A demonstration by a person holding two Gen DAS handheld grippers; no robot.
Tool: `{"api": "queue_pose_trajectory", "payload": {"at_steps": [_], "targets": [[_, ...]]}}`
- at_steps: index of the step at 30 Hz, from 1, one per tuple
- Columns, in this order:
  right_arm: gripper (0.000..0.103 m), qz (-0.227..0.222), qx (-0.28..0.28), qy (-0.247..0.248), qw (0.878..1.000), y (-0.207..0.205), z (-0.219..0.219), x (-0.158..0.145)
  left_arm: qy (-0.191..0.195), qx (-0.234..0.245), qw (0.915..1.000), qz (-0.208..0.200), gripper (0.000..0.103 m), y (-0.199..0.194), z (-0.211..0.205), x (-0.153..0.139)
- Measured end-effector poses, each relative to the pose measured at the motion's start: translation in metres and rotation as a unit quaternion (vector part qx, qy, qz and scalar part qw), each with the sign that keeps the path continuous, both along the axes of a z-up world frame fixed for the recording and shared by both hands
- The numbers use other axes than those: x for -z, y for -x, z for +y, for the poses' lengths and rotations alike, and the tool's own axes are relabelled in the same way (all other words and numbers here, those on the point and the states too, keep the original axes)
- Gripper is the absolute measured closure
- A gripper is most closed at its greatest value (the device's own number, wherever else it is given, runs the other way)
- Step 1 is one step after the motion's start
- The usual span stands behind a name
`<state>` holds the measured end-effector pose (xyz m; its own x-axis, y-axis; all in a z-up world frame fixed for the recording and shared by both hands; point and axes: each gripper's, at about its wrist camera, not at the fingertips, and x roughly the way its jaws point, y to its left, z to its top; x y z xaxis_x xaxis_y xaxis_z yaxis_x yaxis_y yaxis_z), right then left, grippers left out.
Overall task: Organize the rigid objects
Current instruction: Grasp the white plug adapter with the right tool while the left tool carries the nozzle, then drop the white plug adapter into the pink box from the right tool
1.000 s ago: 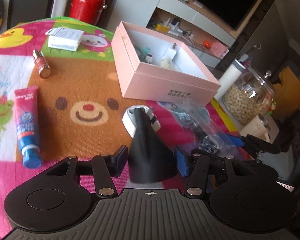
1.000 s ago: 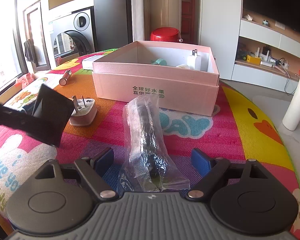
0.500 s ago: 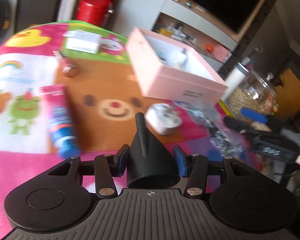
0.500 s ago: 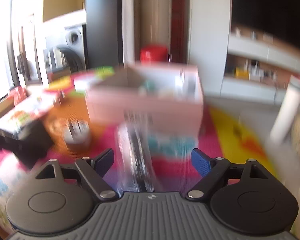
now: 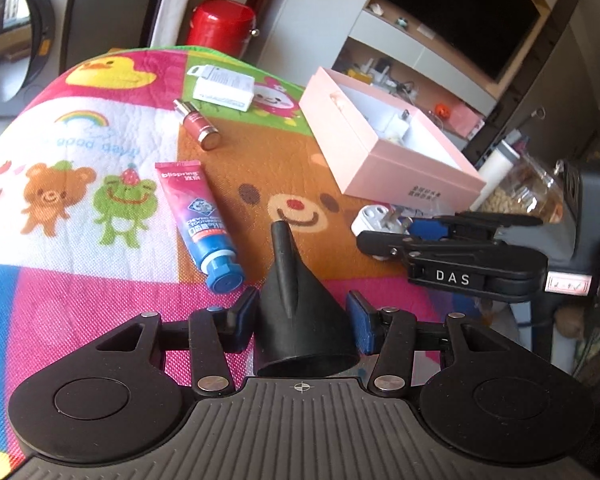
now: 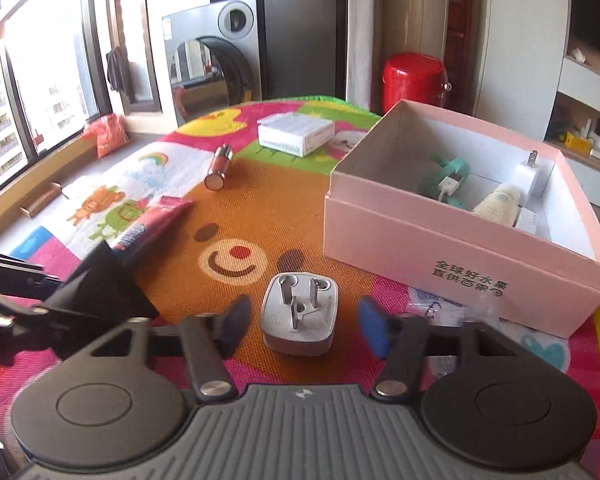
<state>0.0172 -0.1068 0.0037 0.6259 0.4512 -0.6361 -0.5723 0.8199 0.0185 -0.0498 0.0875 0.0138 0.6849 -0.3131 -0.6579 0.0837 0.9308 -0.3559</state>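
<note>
Nozzle carried, plug lined up for pickup

Left gripper [image 5: 302,316] clenched on black nozzle [image 5: 300,300], low centre of frame, probably bound for pink box [image 6: 440,248] at right. Right gripper [image 6: 300,326] spread wide around white plug adapter [image 6: 298,314], low centre, not yet pinched.

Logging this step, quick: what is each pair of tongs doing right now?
Left tongs: closed on the black nozzle.
Right tongs: open, empty, either side of the white plug adapter.
</note>
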Motion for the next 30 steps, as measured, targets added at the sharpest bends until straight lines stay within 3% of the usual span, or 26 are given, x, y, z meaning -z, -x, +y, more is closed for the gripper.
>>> {"api": "queue_pose_trajectory", "payload": {"at_steps": [5, 10, 13, 14, 15, 19, 22, 26, 30], "targets": [[0.064, -0.007, -0.004, 0.003, 1.0, 0.017, -0.012, -0.01, -0.026, 0.011, 0.9996, -0.009, 0.05, 0.007, -0.009, -0.003], [0.064, -0.03, -0.003, 0.004, 1.0, 0.05, -0.049, -0.025, -0.014, 0.044, 0.9988, -0.013, 0.051, 0.01, -0.02, -0.01], [0.064, -0.051, 0.007, 0.013, 0.999, 0.067, -0.074, -0.035, 0.006, 0.059, 0.9976, -0.034, 0.053, 0.003, -0.024, -0.029], [0.064, -0.06, 0.015, 0.012, 0.998, 0.071, -0.084, -0.04, 0.009, 0.066, 0.9968, -0.044, 0.06, -0.002, -0.026, -0.039], [0.064, -0.068, 0.025, 0.009, 0.997, 0.072, -0.092, -0.047, 0.009, 0.074, 0.9957, -0.055, 0.1, -0.008, -0.029, -0.05], [0.064, -0.134, 0.063, -0.008, 0.989, 0.071, -0.122, -0.084, -0.011, 0.097, 0.9864, -0.132, 0.097, -0.043, -0.045, -0.11], [0.064, -0.175, 0.085, -0.03, 0.98, 0.057, -0.135, -0.114, -0.01, 0.095, 0.9809, -0.17, 0.096, -0.061, -0.053, -0.135], [0.064, -0.159, 0.103, -0.062, 0.98, 0.039, -0.143, -0.122, 0.033, 0.103, 0.9825, -0.152, 0.091, -0.055, -0.047, -0.125], [0.064, -0.102, 0.068, -0.057, 0.991, 0.04, -0.128, -0.088, 0.014, 0.099, 0.9918, -0.079, 0.09, -0.037, -0.039, -0.084]]}}
